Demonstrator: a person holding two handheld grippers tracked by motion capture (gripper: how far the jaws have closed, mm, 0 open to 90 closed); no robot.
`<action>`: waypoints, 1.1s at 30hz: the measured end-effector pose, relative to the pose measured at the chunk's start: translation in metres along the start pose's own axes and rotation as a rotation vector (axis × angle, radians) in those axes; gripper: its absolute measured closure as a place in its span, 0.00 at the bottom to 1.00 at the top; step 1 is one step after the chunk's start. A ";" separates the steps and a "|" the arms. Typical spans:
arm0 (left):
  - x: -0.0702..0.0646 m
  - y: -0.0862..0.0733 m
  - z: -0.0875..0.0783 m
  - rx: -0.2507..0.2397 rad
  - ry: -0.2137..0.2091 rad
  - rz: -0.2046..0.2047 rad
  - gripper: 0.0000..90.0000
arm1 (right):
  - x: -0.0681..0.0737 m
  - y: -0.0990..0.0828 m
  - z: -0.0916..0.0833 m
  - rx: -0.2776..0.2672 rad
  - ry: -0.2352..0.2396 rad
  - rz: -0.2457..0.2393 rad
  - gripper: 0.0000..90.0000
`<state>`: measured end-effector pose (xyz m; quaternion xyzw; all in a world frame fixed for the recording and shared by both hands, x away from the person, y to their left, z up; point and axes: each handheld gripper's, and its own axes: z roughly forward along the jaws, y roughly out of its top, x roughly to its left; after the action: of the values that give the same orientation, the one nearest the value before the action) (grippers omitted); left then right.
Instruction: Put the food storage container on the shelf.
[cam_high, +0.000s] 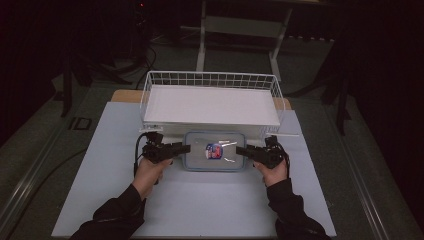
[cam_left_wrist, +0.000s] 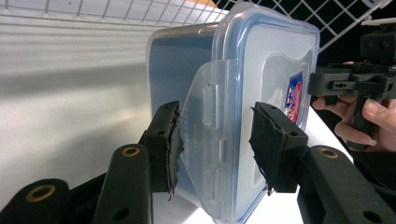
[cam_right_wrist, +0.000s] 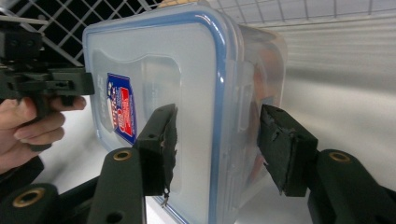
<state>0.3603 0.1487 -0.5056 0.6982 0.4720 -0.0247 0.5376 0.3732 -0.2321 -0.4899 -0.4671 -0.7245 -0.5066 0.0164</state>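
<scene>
Left gripper (cam_left_wrist: 215, 140) set around the left short end of the food container (cam_high: 215, 151), jaws parted wide, one pad (cam_left_wrist: 169, 140) against the body wall under the rim, the other pad (cam_left_wrist: 271, 144) standing just off the lid face, the latch flap (cam_left_wrist: 205, 116) between them. Right gripper (cam_right_wrist: 215, 144) mirrored on the opposite short end, jaws likewise spread, straddling the blue-sealed lid edge with daylight on the far side. Neither closed on anything yet, by the look of it. Container flat on the white table (cam_high: 200, 200), lid on, red-and-blue sticker (cam_high: 214, 150) up, sitting just in front of the white wire basket (cam_high: 210, 80), near its front wall. Probable step: clamp both ends for a two-handed lift, perhaps into the basket. Risks: smooth plastic and slanted flaps, so pads may slide on closing; uneven squeeze could pop a latch or skew the box; one side rising first would tilt it out of the other grip; a low lift would catch the basket's front wire.
</scene>
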 end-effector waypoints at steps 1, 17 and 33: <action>0.001 0.000 0.001 -0.001 0.001 -0.001 0.59 | -0.001 0.000 0.002 0.002 -0.006 0.001 0.52; 0.005 -0.003 0.008 -0.094 0.015 0.015 0.56 | -0.008 -0.001 0.010 -0.054 -0.012 0.021 0.48; 0.000 -0.004 0.022 -0.178 0.149 0.067 0.48 | 0.003 0.001 0.024 -0.088 -0.135 0.024 0.35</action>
<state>0.3681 0.1321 -0.5177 0.6631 0.4873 0.0873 0.5614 0.3833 -0.2119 -0.4993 -0.5092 -0.6954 -0.5049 -0.0468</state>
